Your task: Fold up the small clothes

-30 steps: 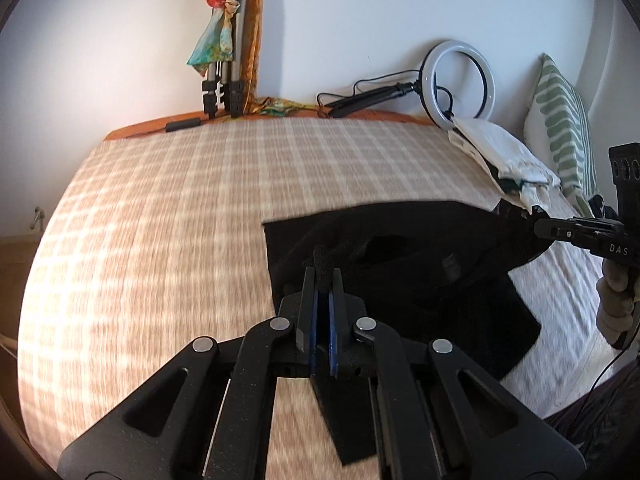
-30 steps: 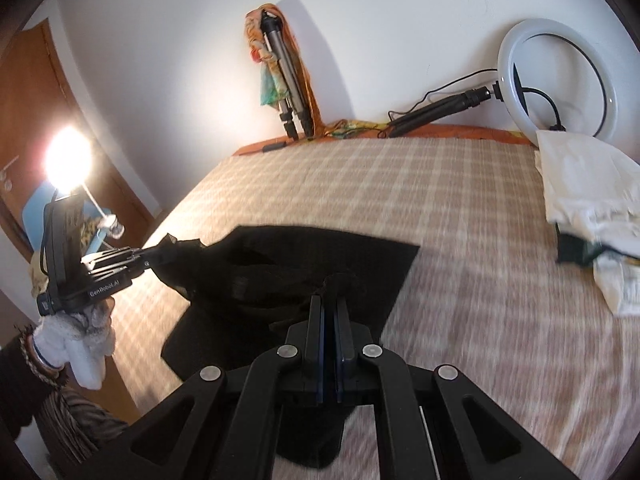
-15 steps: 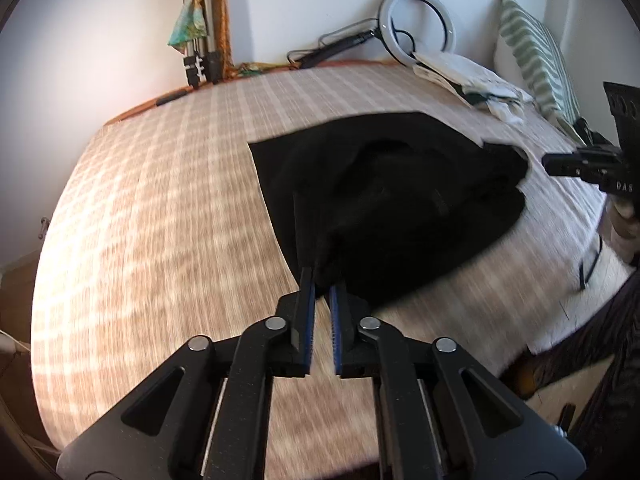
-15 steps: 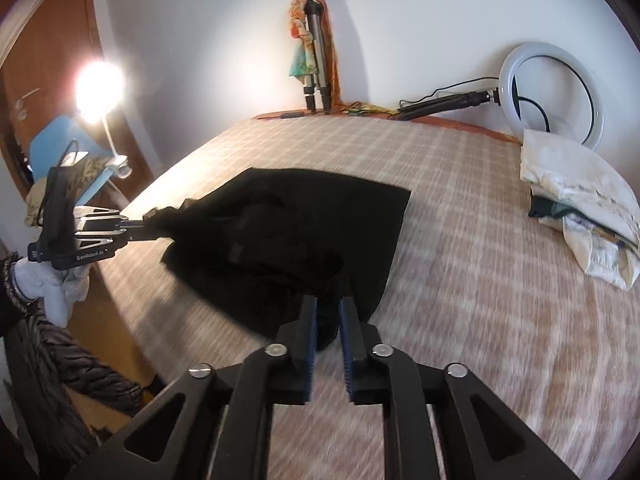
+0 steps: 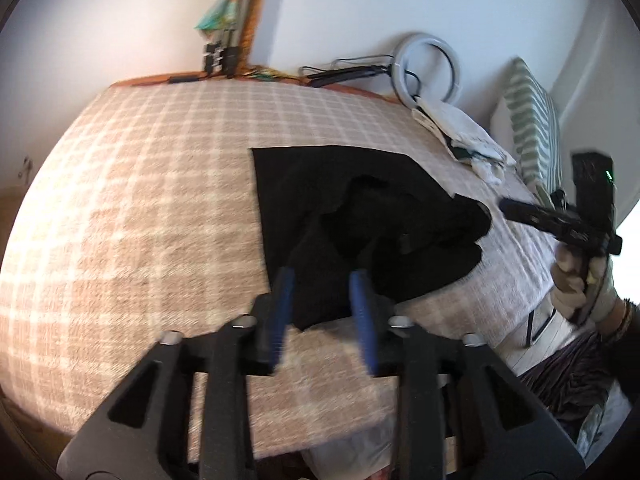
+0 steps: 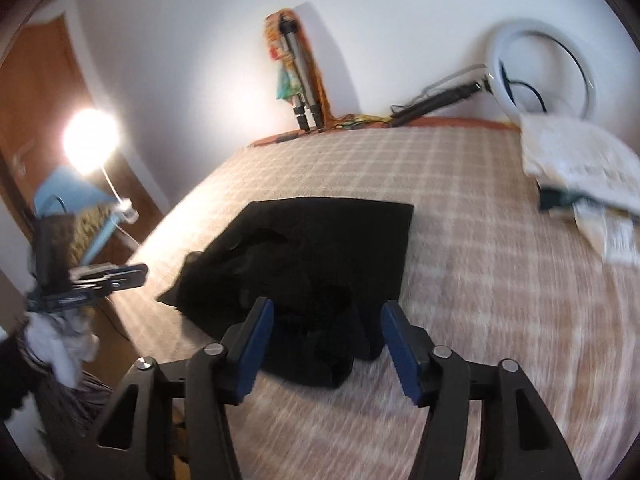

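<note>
A black garment [image 5: 360,216] lies rumpled on the checked bedspread [image 5: 140,200], its far edge flat and its near part bunched. It also shows in the right wrist view [image 6: 320,256]. My left gripper [image 5: 322,276] is open and empty just above the garment's near corner. My right gripper [image 6: 326,308] is open wide and empty over the bunched near edge. The right gripper appears in the left wrist view [image 5: 520,212], just off the garment's right end. The left gripper appears in the right wrist view [image 6: 136,272], apart from the cloth.
A stack of white and green folded clothes [image 6: 584,176] lies at the right of the bed. A ring light [image 6: 544,68] and a tripod [image 6: 300,80] stand along the wall. A striped pillow [image 5: 532,132] leans at the far right. A lit lamp [image 6: 90,140] stands beside the bed.
Both grippers have opened and let go of the black garment, which has dropped onto the bed. Both have pulled back toward the near edge of the bed.
</note>
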A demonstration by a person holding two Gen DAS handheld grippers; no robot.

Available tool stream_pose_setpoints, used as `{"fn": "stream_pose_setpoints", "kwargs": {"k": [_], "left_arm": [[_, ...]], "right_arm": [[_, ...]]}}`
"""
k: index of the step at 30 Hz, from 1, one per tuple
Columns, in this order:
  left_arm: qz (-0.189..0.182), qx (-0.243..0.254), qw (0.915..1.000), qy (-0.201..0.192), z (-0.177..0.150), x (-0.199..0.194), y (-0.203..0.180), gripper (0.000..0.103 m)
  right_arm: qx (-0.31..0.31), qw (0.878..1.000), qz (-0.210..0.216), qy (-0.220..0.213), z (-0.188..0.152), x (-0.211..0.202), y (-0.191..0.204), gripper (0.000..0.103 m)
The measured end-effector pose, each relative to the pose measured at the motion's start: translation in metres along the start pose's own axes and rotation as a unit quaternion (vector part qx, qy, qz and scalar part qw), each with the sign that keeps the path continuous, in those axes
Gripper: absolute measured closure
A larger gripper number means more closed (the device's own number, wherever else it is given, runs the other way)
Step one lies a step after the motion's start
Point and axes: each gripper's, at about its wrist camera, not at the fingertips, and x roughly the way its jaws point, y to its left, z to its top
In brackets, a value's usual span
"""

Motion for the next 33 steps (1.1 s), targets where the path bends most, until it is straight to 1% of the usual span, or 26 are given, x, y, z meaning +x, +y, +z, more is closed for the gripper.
{"fn": "stream_pose_setpoints", "kwargs": {"k": [1, 2, 3, 5, 6, 7, 8, 9, 10, 11, 12, 13, 15, 16, 17, 18, 19, 21, 23, 25, 26, 27, 30, 31, 32, 33], "left_arm": [[-0.003, 0.014, 0.9999, 0.005, -0.001, 0.005, -0.008, 0.052], [-0.003, 0.025, 0.9996, 0.010, -0.002, 0.010, -0.013, 0.050], [0.001, 0.036, 0.9992, 0.017, -0.003, 0.016, -0.018, 0.050], [0.011, 0.054, 0.9980, 0.030, -0.006, 0.029, -0.025, 0.050], [0.019, 0.061, 0.9974, 0.034, -0.007, 0.035, -0.028, 0.050], [0.031, 0.072, 0.9962, 0.039, -0.009, 0.042, -0.030, 0.050], [0.041, 0.081, 0.9949, 0.044, -0.009, 0.048, -0.031, 0.050], [0.050, 0.089, 0.9936, 0.049, -0.010, 0.053, -0.032, 0.054], [0.054, 0.092, 0.9928, 0.054, -0.012, 0.056, -0.030, 0.058], [0.056, 0.092, 0.9925, 0.058, -0.013, 0.056, -0.028, 0.067], [0.055, 0.090, 0.9925, 0.061, -0.014, 0.055, -0.025, 0.069], [0.053, 0.090, 0.9927, 0.061, -0.017, 0.050, -0.021, 0.069], [0.056, 0.091, 0.9928, 0.055, -0.020, 0.039, -0.014, 0.069], [0.054, 0.090, 0.9931, 0.052, -0.023, 0.032, -0.010, 0.069], [0.052, 0.085, 0.9939, 0.049, -0.024, 0.025, -0.005, 0.069], [0.050, 0.076, 0.9948, 0.045, -0.026, 0.020, -0.001, 0.069], [0.048, 0.062, 0.9960, 0.042, -0.027, 0.014, 0.006, 0.069], [0.044, 0.028, 0.9979, 0.039, -0.027, 0.011, 0.018, 0.069], [0.029, -0.022, 0.9983, 0.046, -0.026, 0.014, 0.032, 0.069], [0.015, -0.068, 0.9956, 0.062, -0.027, 0.021, 0.044, 0.068], [0.008, -0.083, 0.9943, 0.067, -0.027, 0.024, 0.047, 0.068], [-0.001, -0.097, 0.9928, 0.070, -0.026, 0.027, 0.050, 0.068], [-0.014, -0.132, 0.9882, 0.076, -0.024, 0.034, 0.056, 0.068], [-0.021, -0.142, 0.9865, 0.079, -0.023, 0.036, 0.057, 0.068], [-0.026, -0.148, 0.9853, 0.081, -0.024, 0.038, 0.057, 0.068], [-0.032, -0.152, 0.9844, 0.083, -0.024, 0.039, 0.058, 0.068]], "right_arm": [[-0.007, 1.000, -0.011, 0.005, 0.003, 0.008, 0.001, 0.043], [-0.011, 1.000, -0.016, 0.008, 0.005, 0.015, 0.001, 0.043], [-0.011, 1.000, -0.015, 0.011, 0.005, 0.021, 0.001, 0.043], [-0.014, 1.000, -0.011, 0.015, 0.006, 0.032, 0.002, 0.047], [-0.019, 1.000, -0.008, 0.018, 0.006, 0.036, 0.003, 0.057], [-0.024, 0.999, -0.008, 0.023, 0.005, 0.041, 0.005, 0.075], [-0.032, 0.999, -0.006, 0.031, 0.005, 0.047, 0.008, 0.083], [-0.040, 0.999, -0.005, 0.034, 0.003, 0.049, 0.011, 0.097], [-0.050, 0.998, -0.006, 0.036, 0.001, 0.050, 0.015, 0.101], [-0.065, 0.997, -0.008, 0.039, -0.003, 0.048, 0.020, 0.101], [-0.082, 0.996, -0.009, 0.038, -0.007, 0.044, 0.026, 0.101], [-0.104, 0.994, -0.009, 0.036, -0.013, 0.037, 0.032, 0.102], [-0.152, 0.988, -0.028, 0.027, -0.028, 0.019, 0.043, 0.101], [-0.162, 0.986, -0.031, 0.026, -0.034, 0.012, 0.046, 0.099], [-0.164, 0.986, -0.025, 0.029, -0.040, 0.004, 0.046, 0.098], [-0.153, 0.987, -0.017, 0.033, -0.044, -0.002, 0.042, 0.088], [-0.137, 0.990, -0.009, 0.035, -0.047, -0.008, 0.038, 0.072], [-0.088, 0.996, 0.006, 0.026, -0.051, -0.023, 0.023, 0.061], [-0.021, 0.999, 0.027, 0.012, -0.051, -0.032, 0.004, 0.058], [0.041, 0.999, 0.032, 0.009, -0.048, -0.033, -0.014, 0.055], [0.067, 0.997, 0.038, 0.012, -0.047, -0.031, -0.022, 0.056], [0.105, 0.993, 0.047, 0.020, -0.047, -0.025, -0.033, 0.055], [0.174, 0.979, 0.091, 0.047, -0.054, -0.007, -0.050, 0.056], [0.190, 0.974, 0.106, 0.058, -0.057, 0.001, -0.052, 0.056], [0.196, 0.972, 0.112, 0.065, -0.059, 0.007, -0.052, 0.057], [0.201, 0.970, 0.121, 0.071, -0.062, 0.012, -0.051, 0.060]]}}
